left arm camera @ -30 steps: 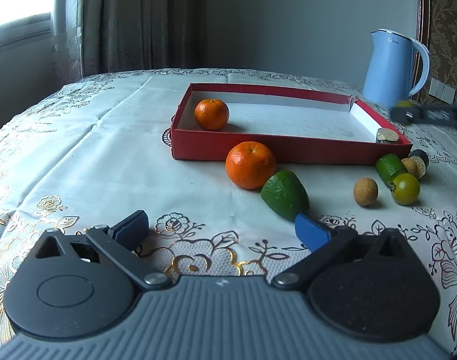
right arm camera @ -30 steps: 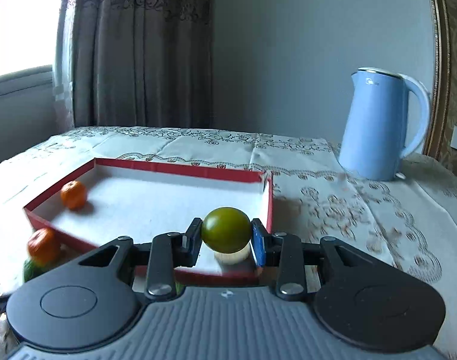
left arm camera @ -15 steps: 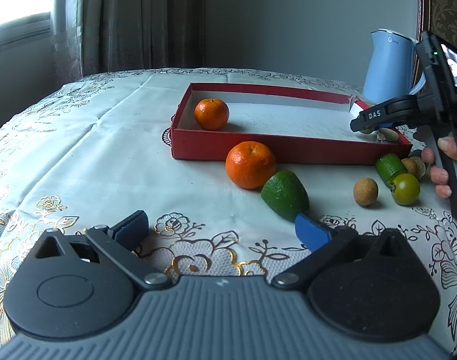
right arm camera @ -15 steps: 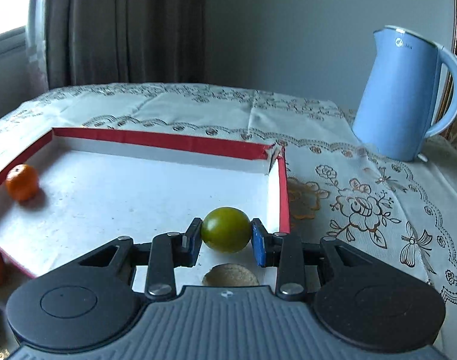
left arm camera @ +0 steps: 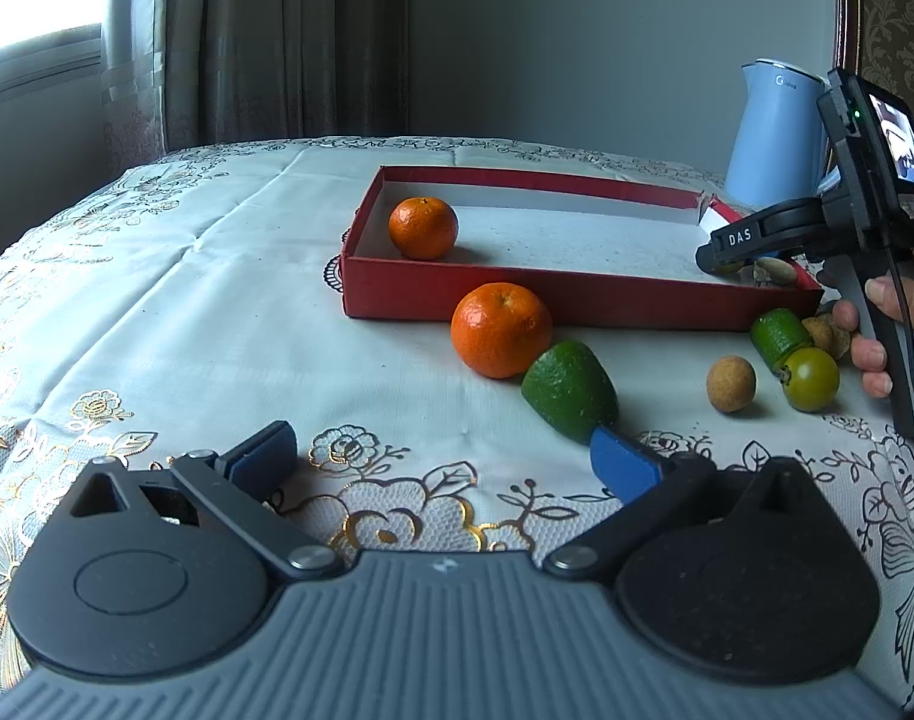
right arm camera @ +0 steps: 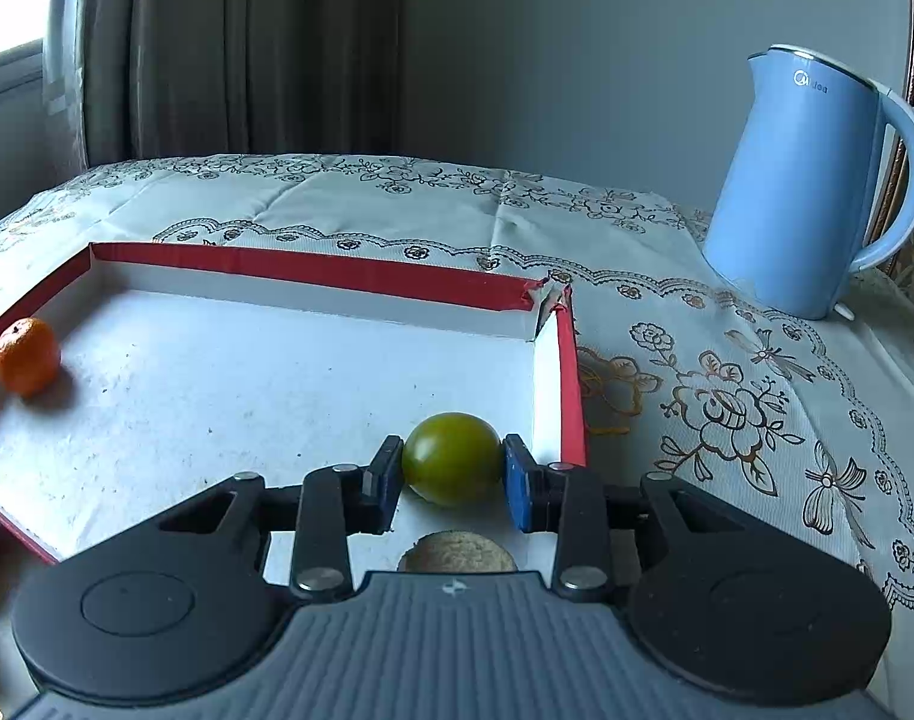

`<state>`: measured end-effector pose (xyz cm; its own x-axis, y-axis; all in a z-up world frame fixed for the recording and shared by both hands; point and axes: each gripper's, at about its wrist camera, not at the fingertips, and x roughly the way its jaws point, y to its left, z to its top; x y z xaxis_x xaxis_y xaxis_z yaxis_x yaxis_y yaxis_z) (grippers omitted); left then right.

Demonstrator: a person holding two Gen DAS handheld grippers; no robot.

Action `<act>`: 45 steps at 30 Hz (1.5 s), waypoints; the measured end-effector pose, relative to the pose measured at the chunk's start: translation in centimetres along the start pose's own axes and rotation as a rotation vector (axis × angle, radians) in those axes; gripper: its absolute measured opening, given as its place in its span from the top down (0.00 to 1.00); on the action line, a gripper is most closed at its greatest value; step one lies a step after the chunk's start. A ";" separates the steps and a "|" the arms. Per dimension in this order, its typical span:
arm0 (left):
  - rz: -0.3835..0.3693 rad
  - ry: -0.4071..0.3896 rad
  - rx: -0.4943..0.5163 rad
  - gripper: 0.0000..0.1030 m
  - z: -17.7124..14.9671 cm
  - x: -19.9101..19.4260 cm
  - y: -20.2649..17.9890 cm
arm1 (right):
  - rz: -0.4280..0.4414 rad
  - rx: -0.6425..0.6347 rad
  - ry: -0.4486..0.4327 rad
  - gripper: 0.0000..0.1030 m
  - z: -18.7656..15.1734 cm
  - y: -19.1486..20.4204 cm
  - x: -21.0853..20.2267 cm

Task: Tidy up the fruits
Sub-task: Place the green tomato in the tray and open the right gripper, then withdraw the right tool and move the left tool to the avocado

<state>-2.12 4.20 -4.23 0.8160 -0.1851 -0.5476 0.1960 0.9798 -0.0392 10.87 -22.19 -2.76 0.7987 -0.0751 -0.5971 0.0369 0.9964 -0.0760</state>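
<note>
- Two grippers going here: the right gripper [right arm camera: 452,468] is clamping a green tomato [right arm camera: 452,458] between its blue pads, sitting over the near right corner of the red box [right arm camera: 312,269].
- The left gripper [left arm camera: 444,461] is hanging spread wide with nothing in it, over the tablecloth [left arm camera: 156,324].
- One small orange [left arm camera: 423,227] is sitting in the box; a bigger orange [left arm camera: 500,329] and avocado [left arm camera: 569,391] are lying outside, touching.

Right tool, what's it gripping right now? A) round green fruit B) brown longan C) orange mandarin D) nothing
A: in the right wrist view the right tool has both blue pads pressed against the round green fruit, over the red tray; the mandarin sits far off at the tray's left.
</note>
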 end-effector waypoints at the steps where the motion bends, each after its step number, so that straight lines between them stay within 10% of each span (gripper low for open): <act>1: 0.000 0.000 0.000 0.00 0.0 0.0 0.0 | -0.001 -0.002 0.000 0.67 0.0 0.0 0.0; 13: 0.000 0.000 0.000 0.00 0.0 0.0 0.0 | -0.019 -0.040 -0.046 0.37 -0.6 0.9 -1.0; 45: 0.003 0.001 0.003 0.00 0.0 0.0 0.0 | 0.020 0.133 -0.250 0.16 -5.2 -3.1 -9.5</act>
<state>-2.08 4.20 -4.24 0.8158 -0.1823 -0.5489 0.1954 0.9801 -0.0350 0.02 -24.81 -1.01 0.9227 -0.0597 -0.3809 0.0845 0.9952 0.0488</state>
